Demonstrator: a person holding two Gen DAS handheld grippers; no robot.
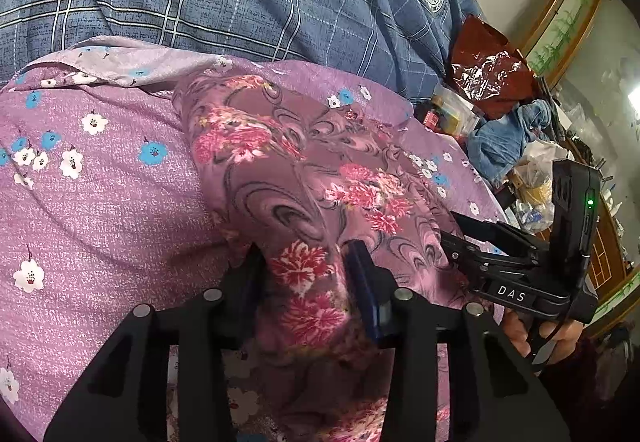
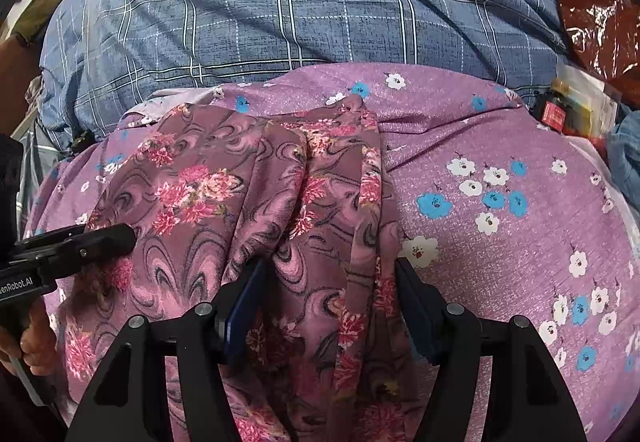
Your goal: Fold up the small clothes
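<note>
clearly the small floral garment (image 2: 256, 202) lay bunched on the purple flowered sheet (image 2: 500, 178), its near edge drawn up toward both tools, most likely so the cloth could be lifted and laid over itself in a fold. the left gripper (image 1: 306, 284) had its jaws set wide with a ridge of the garment rising between them; the fingers did not look pressed onto the fabric, so it seemed released. the right gripper (image 2: 332, 306) also stood spread apart, straddling a hanging fold of the same cloth without pinching it. from the right view the left tool came in low at the near left, its tip resting on the garment. far behind lay a blue checked quilt (image 2: 280, 10), bulky but well apart from the work. to the far right sat a red plastic bag (image 1: 488, 70), a blue cloth (image 1: 504, 138) and small clutter, near the sheet's edge, leaving little room to spread rightward.
</note>
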